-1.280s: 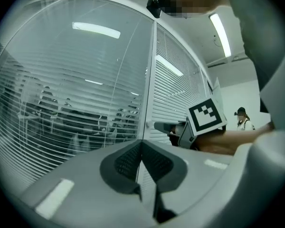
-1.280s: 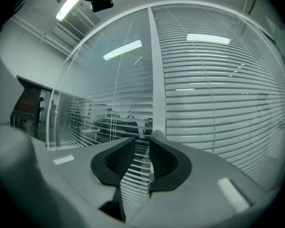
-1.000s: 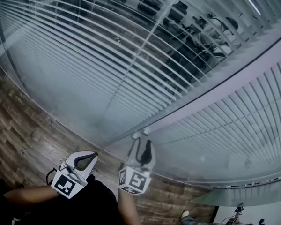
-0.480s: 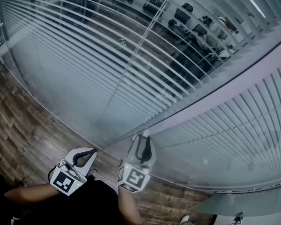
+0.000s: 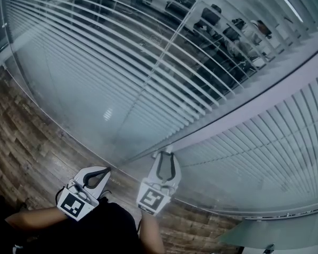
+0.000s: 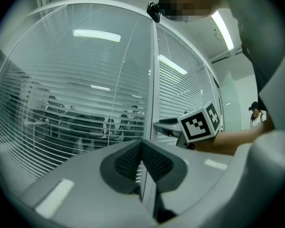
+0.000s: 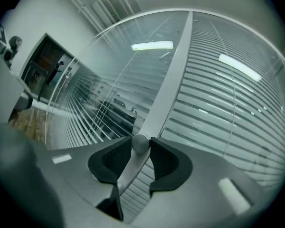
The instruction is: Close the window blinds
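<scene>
Pinching the blind knob with the right gripper, the left one idle.
Nearest the person, the left gripper (image 6: 142, 144) hangs low with its fingers (image 6: 126, 161) shut together on nothing, well apart from the post (image 7: 173, 75). Ahead of it, the right gripper (image 7: 140, 148) points along that post. Its fingers (image 7: 164, 163) have just been closing and sit either side of the small round knob (image 7: 140, 143), both pads touching it. The knob juts from the post toward the gripper, so I judge its turning axis runs along the fingers and a wrist roll would turn it. Beyond, the blinds (image 5: 122, 62) left of the post have open slats, with a room showing through.
</scene>
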Action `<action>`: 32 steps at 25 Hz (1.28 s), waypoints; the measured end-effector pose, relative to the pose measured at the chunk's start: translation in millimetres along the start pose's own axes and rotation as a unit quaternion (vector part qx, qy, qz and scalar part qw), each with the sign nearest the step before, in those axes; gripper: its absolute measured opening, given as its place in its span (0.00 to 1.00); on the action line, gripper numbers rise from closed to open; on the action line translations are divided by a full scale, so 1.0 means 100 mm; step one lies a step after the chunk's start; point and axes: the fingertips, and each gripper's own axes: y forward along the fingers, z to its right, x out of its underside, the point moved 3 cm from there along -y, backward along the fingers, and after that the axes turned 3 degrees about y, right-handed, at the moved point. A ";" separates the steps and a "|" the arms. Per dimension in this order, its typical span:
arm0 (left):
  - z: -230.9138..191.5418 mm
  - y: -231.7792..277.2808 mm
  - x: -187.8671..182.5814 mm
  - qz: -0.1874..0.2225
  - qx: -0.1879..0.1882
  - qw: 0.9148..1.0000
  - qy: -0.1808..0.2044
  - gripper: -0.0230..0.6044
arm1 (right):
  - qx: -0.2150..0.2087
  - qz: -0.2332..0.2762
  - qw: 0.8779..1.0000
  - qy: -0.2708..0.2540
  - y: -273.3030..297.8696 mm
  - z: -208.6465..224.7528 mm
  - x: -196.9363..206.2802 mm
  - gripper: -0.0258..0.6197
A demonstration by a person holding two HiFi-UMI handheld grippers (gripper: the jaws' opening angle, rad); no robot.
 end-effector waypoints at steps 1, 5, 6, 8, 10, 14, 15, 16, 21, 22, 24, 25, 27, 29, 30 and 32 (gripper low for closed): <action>0.00 -0.02 0.02 -0.002 -0.002 1.000 0.000 0.04 | -0.001 0.004 1.000 -0.027 0.00 -0.01 -0.01 0.24; -0.02 -0.11 0.09 -0.007 -0.019 1.000 0.005 0.04 | -0.015 -0.006 0.995 -0.102 -0.04 -0.05 0.03 0.24; -0.02 -0.12 0.12 -0.006 -0.020 1.000 0.006 0.04 | -0.020 -0.010 0.993 -0.117 -0.06 -0.07 0.05 0.24; 0.01 -0.13 0.15 -0.006 -0.016 1.000 0.007 0.04 | -0.028 -0.017 0.988 -0.150 -0.06 -0.09 0.09 0.24; 0.06 -0.12 0.20 -0.009 -0.010 1.000 0.011 0.04 | -0.036 -0.023 0.985 -0.169 -0.06 -0.11 0.12 0.24; 0.10 -0.09 0.19 -0.017 -0.004 1.000 0.008 0.04 | -0.061 -0.011 0.996 -0.069 -0.04 -0.04 0.06 0.25; 0.10 -0.07 0.18 -0.018 -0.006 1.000 0.003 0.04 | -0.070 -0.005 0.998 0.005 -0.04 0.01 0.05 0.29; 0.10 -0.06 0.18 -0.020 -0.009 1.000 -0.002 0.04 | -0.076 0.001 0.993 0.091 -0.04 0.07 0.07 0.35; 0.09 -0.12 0.26 -0.022 -0.026 0.999 -0.012 0.04 | -0.051 0.030 0.953 0.297 -0.13 0.10 0.15 0.32; 0.08 -0.14 0.25 -0.022 -0.028 0.999 -0.014 0.04 | -0.047 0.033 0.952 0.299 -0.14 0.07 0.12 0.31; 0.07 -0.17 0.19 -0.021 -0.031 0.999 -0.015 0.04 | -0.045 0.037 0.953 0.298 -0.14 0.04 0.04 0.30; 0.07 -0.18 0.16 -0.021 -0.032 0.999 -0.013 0.04 | -0.044 0.038 0.953 0.298 -0.14 0.04 0.01 0.31; 0.08 -0.18 0.15 -0.023 -0.036 0.999 -0.011 0.04 | -0.039 0.038 0.954 0.296 -0.13 0.05 0.00 0.30; 0.10 -0.19 0.19 -0.026 -0.041 0.999 -0.012 0.04 | -0.032 0.036 0.954 0.296 -0.13 0.05 0.04 0.27; 0.10 -0.21 0.23 -0.027 -0.043 0.999 -0.013 0.04 | -0.030 0.034 0.954 0.297 -0.14 0.04 0.07 0.27; 0.12 -0.23 0.32 -0.030 -0.045 0.998 -0.010 0.04 | -0.027 0.032 0.953 0.300 -0.12 -0.01 0.14 0.25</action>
